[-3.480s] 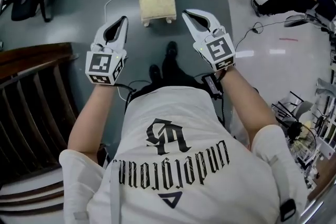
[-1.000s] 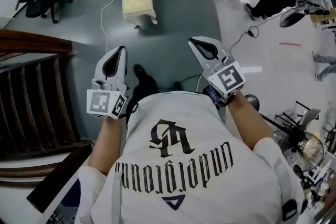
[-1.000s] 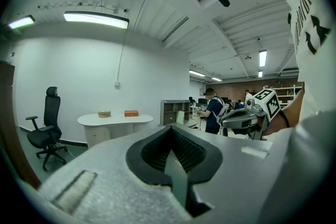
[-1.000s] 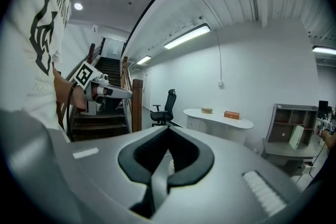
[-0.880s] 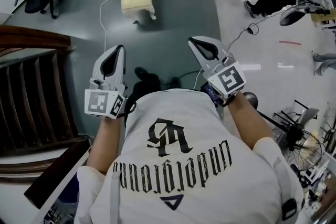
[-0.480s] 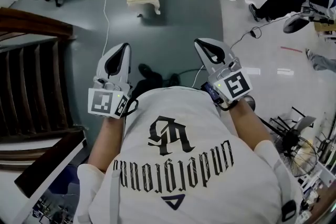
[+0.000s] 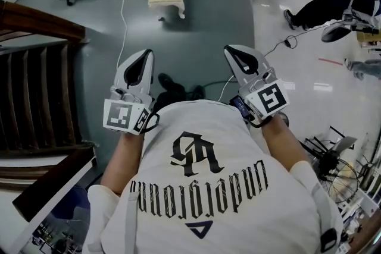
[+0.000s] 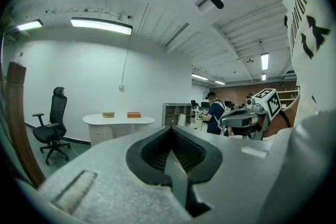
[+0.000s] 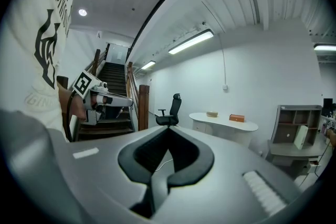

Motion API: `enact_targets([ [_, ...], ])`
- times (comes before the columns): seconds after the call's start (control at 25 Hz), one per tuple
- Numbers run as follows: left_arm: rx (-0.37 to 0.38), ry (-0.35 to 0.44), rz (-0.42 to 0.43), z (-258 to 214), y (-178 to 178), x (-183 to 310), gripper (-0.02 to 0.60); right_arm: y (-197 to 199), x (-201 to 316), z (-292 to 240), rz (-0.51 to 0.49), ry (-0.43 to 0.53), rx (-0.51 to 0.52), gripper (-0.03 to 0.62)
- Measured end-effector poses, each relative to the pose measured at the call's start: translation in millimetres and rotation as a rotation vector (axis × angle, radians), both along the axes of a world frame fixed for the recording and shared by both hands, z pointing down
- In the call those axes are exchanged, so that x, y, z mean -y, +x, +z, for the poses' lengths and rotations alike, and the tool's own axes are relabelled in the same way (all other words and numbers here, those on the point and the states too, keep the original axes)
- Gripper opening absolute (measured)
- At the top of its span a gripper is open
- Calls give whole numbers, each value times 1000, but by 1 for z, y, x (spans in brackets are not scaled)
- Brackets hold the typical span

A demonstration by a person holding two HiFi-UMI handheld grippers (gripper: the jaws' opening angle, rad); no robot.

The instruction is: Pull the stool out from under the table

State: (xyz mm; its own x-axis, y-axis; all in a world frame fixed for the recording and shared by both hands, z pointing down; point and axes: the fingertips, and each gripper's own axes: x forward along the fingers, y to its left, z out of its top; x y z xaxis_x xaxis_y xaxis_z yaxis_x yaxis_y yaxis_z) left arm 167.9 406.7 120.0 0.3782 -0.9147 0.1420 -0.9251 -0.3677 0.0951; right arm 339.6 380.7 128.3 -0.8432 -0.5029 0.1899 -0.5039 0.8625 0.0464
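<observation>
**Person.** White short-sleeved T-shirt (image 7: 202, 187); black gothic lettering, a black emblem and a small outlined triangle are printed on its front. Black shoes (image 7: 171, 81).

**Left gripper** (image 7: 146, 53). Pale grey tapered shell with a black ribbed lining round the pads. A white cube (image 7: 124, 116) with black square markers sits at its rear.

**Right gripper** (image 7: 229, 49). Same grey shell and black lining, with its own marker cube (image 7: 271, 98). A small black box (image 7: 240, 106) with a thin cable sits beside the wrist.
</observation>
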Motion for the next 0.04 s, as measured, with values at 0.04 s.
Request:
enact_targets([
  [0.04, -6, 0, -1, -1, -1, -1, 8, 0, 0, 1, -2, 2, -4, 2],
])
